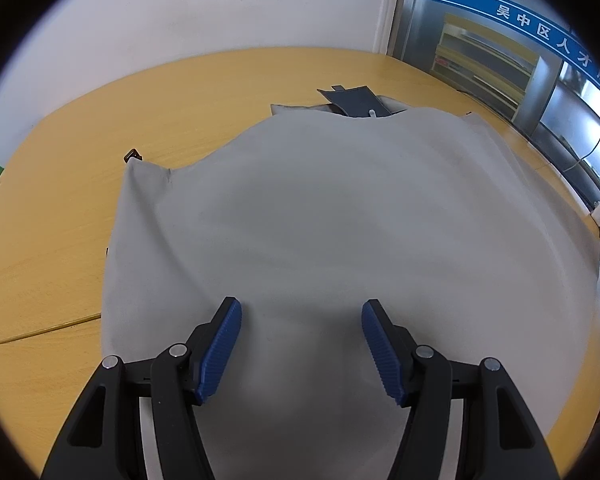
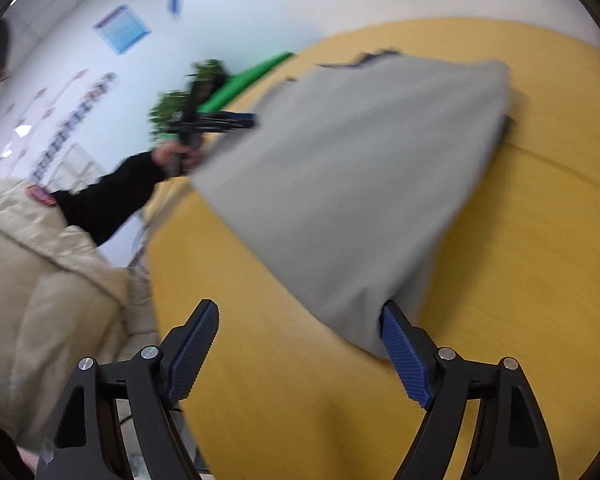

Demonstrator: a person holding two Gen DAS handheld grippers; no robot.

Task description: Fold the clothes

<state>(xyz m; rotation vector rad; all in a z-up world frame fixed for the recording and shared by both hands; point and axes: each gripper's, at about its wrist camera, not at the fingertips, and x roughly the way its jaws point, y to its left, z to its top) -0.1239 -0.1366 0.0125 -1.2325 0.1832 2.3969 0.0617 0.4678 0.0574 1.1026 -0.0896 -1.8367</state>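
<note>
A grey garment (image 1: pixel 340 220) lies spread over the yellow wooden tabletop (image 1: pixel 60 184), its cloth smooth with a few shallow ripples. At its far edge a dark blue piece (image 1: pixel 354 102) shows, perhaps an inner lining or collar. The left hand-held gripper (image 1: pixel 301 320) hovers over the near part of the garment with its blue-padded fingers (image 1: pixel 222 344) spread wide apart, holding nothing. In the blurred right wrist view, the right hand-held gripper (image 2: pixel 300 332) is also spread apart; the corner of the garment touches its right finger (image 2: pixel 404 356) but is not clamped. The person's cream padded jacket (image 2: pixel 40 280) fills the left side.
</note>
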